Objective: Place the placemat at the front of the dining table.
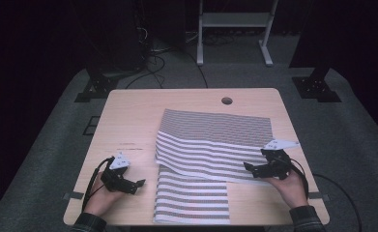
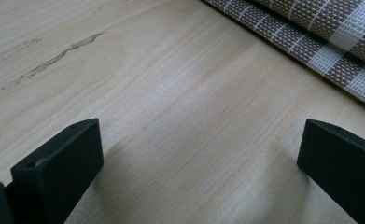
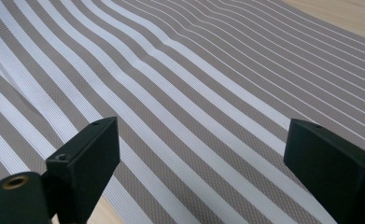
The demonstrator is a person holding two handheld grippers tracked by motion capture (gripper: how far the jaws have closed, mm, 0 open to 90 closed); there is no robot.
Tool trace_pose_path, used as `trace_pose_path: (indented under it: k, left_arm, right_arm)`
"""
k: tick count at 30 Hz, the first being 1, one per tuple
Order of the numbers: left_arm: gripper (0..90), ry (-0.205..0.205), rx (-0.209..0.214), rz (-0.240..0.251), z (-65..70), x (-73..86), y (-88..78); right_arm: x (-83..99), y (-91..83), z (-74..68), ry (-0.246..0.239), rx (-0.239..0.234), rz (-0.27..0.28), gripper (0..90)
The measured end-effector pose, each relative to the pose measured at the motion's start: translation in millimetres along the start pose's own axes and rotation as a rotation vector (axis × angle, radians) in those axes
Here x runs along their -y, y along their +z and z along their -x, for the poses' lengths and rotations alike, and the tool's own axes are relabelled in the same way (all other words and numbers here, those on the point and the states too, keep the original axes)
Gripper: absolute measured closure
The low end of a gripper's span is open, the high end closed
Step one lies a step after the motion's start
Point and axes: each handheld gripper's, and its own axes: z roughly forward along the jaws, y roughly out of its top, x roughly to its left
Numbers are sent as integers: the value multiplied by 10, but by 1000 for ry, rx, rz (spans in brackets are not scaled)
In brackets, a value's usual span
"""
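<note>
My striped mat (image 1: 210,145) lies folded across the middle and lower centre of the high view, on the pale worktop (image 1: 128,116). My right tool (image 1: 254,170) sits at the mat's lower right edge, its jaws apart with nothing clamped, the stripes running beneath them. My left tool (image 1: 137,184) rests at the lower left on bare wood, jaws wide apart, just beside the mat.

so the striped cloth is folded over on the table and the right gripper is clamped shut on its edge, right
Not quite. The striped cloth is folded over on the table, but the right gripper is open, not clamped: the right gripper view shows its jaws standing wide apart over the cloth, gripping nothing.
</note>
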Motion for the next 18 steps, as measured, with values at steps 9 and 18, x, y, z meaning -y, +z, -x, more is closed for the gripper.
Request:
trace_pose_path:
  k: [9,18]
  left_arm:
    - [0,-3,18,-4,1,-18,-29]
    - [0,-10,25,60,30,-153,-160]
  right_arm:
    - [326,-196,129,34,18,1,94]
    - [552,-278,241,79,34,-25,94]
